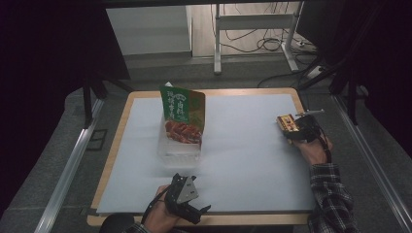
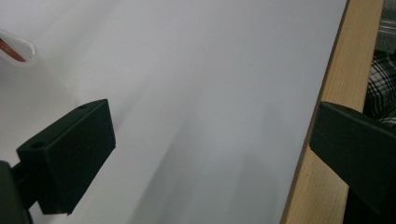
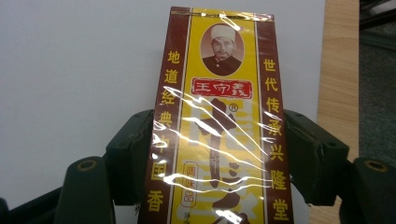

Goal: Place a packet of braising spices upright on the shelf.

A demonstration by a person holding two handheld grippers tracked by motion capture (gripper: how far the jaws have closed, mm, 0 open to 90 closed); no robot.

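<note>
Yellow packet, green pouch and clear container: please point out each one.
yellow packet (image 3: 219,140), right gripper view, middle of its front face.
green pouch (image 1: 183,109), high view, upper printed face.
clear container (image 1: 179,156), high view, near wall.

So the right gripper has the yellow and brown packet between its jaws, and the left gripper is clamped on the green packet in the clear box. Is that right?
Not quite. The right gripper does have the yellow and brown packet between its jaws, but the left gripper is open on nothing, as the left gripper view shows. The green packet stands in the clear box untouched.
</note>
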